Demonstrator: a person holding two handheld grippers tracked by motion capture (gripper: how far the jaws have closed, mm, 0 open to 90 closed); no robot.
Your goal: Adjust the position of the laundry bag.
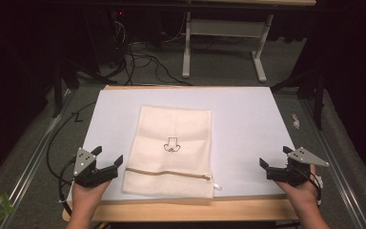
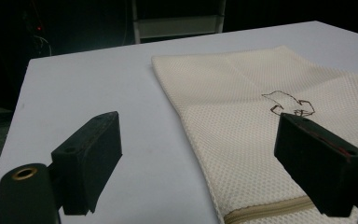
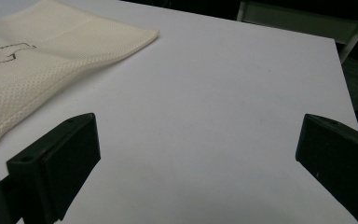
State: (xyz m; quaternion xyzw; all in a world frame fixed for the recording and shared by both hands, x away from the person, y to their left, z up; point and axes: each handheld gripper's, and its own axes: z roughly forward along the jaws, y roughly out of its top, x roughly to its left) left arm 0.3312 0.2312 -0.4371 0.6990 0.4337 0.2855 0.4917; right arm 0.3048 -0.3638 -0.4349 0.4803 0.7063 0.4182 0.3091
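On the white table cover (image 1: 248, 124), flat and square to the near edge: cream mesh bag (image 1: 171, 150), zipper (image 1: 169, 172) along its near end, small dark emblem (image 1: 171, 145) at its middle. Nothing begun, by the look of it — no fold, no lift, zipper apparently closed. Just off the bag's near left corner, left gripper (image 1: 108, 157), jaws wide, empty. Well apart on the other side, right gripper (image 1: 274, 156), jaws likewise spread over bare cover. Whole job still ahead.

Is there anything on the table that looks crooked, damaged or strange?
Nothing stands out. The cream mesh bag lies flat on the white board, its zipper closed along the near end. Both the left gripper and the right gripper hover open, apart from it.
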